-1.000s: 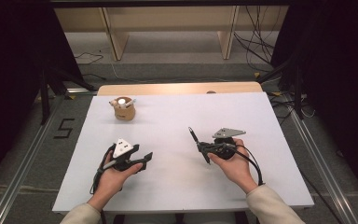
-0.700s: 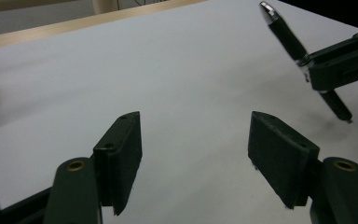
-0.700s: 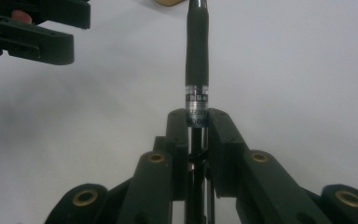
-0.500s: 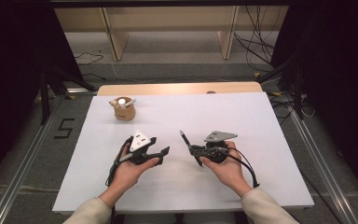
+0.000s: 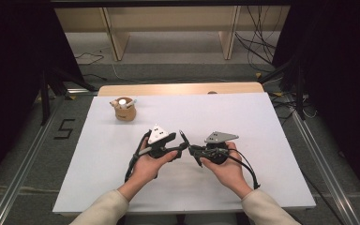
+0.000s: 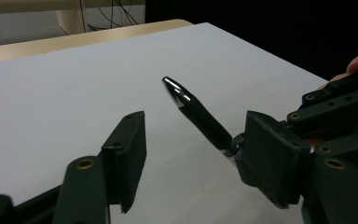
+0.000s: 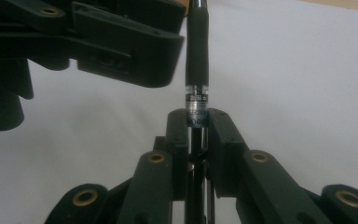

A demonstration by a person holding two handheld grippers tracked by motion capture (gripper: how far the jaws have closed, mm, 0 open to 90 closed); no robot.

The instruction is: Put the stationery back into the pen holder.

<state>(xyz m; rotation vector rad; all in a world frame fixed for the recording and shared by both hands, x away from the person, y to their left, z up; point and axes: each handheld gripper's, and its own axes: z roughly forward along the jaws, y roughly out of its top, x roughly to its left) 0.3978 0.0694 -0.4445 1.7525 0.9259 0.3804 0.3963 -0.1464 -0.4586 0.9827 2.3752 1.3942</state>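
My right gripper (image 7: 197,126) fingers clamp black pen (image 7: 197,51) mid-tabletop (image 5: 272,126). My left gripper (image 6: 193,140) fingers part-open, just been closing, pen cap between, untouched. Risk: off-centre squeeze knocks pen askew, slips from grip. Holder cup (image 5: 124,108) with markers far-left, clear of the work.
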